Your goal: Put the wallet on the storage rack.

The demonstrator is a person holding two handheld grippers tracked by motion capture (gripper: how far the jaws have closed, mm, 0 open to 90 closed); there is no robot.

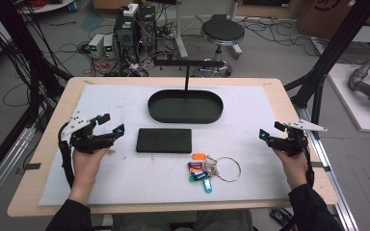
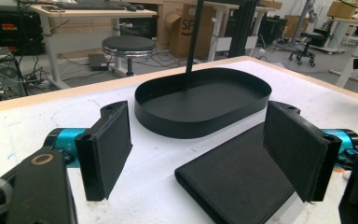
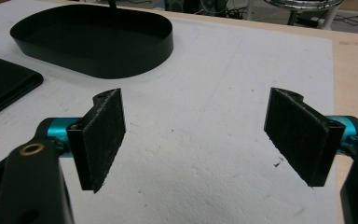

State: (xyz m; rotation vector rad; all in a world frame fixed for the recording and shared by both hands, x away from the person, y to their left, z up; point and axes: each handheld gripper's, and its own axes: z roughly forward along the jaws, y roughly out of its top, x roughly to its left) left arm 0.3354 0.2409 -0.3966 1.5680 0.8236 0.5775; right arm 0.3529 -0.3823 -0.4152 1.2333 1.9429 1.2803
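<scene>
A black oval tray with an upright post and crossbar stands at the table's far middle. In front of it lies a flat black rectangular pad. A ring of keys with coloured tags lies near the front. My left gripper hovers open left of the pad, pointing at the oval tray and black pad. My right gripper is open at the table's right side, over bare white mat, with the tray far ahead to its left. Both hold nothing.
A white foam mat covers the wooden table. Behind the table stand a round stool, computer boxes and tangled cables on the floor. Black frame posts rise at both sides.
</scene>
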